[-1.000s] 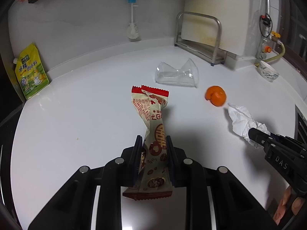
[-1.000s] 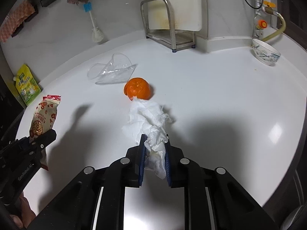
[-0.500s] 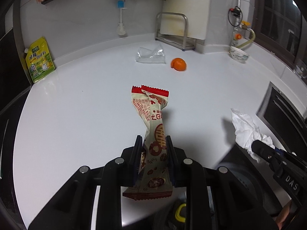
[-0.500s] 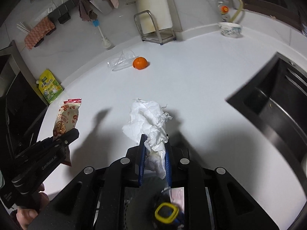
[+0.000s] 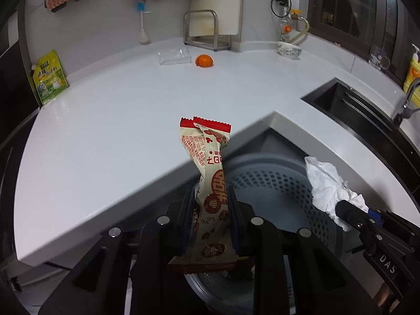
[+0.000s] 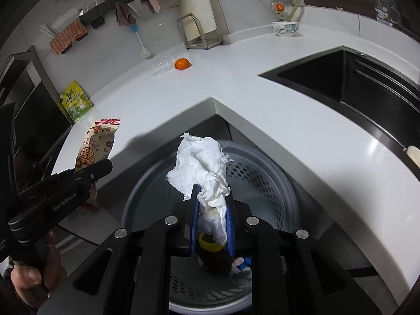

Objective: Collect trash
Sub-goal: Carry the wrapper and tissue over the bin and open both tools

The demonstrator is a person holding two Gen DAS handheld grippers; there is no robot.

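Observation:
My left gripper (image 5: 210, 197) is shut on a red and cream snack wrapper (image 5: 207, 157), which sticks up between its fingers over the counter's corner. My right gripper (image 6: 211, 197) is shut on a crumpled white tissue (image 6: 202, 165). Both hang above a grey perforated bin (image 6: 262, 181) on the floor below the counter's inner corner; a bottle with a yellow ring and other scraps lie inside. From the left wrist view the tissue (image 5: 328, 183) and right gripper (image 5: 349, 215) show at the right. The right wrist view has the wrapper (image 6: 97, 144) at the left.
On the white counter (image 5: 118, 131) far back lie an orange peel (image 5: 204, 60) and a clear plastic cup (image 5: 173, 56). A yellow-green pouch (image 5: 48, 77) leans at the left wall. A black sink (image 6: 354, 84) is at the right, a bowl (image 6: 284, 29) behind it.
Both grippers drew back from the counter with wrapper and tissue still held. The counter edge and the grey bin have come into view beneath them.

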